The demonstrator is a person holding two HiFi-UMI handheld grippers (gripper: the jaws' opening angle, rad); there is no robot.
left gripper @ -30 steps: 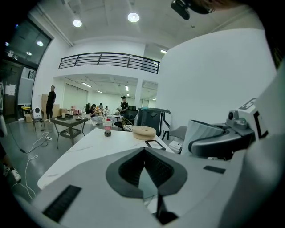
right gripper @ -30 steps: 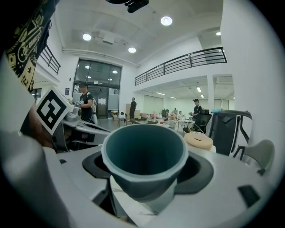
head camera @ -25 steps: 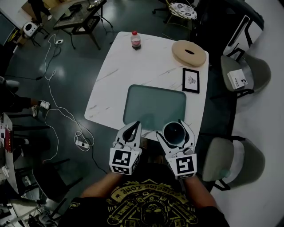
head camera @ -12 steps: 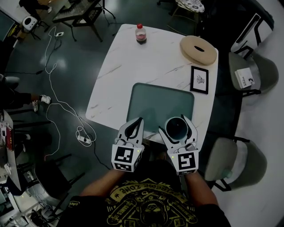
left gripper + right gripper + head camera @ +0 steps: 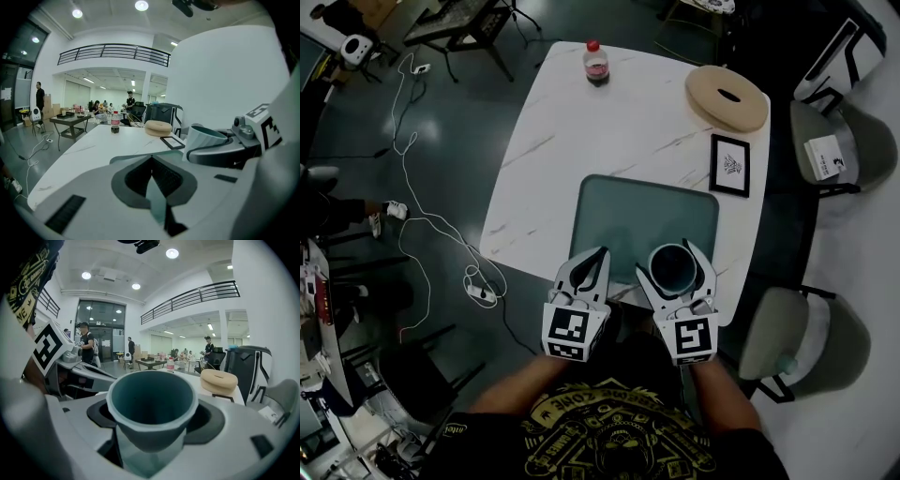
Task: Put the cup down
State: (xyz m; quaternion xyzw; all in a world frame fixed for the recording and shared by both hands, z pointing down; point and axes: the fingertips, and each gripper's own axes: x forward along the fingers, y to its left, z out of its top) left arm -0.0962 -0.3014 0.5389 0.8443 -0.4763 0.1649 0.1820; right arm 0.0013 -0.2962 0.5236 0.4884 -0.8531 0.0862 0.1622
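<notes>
Teal cup [image 5: 672, 270] upright in right tool [image 5: 677, 255]
Jaws clamp its sides at the surface's [image 5: 581, 131] 6 o'clock edge; left tool [image 5: 591, 258], at 9 o'clock, closed and empty.

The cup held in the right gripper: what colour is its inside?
The cup is dark teal inside, paler outside; the right gripper view shows it best.

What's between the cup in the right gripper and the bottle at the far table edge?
In the head view, the teal mat, then bare white tabletop, lie between the cup held by the right gripper and the bottle.
</notes>
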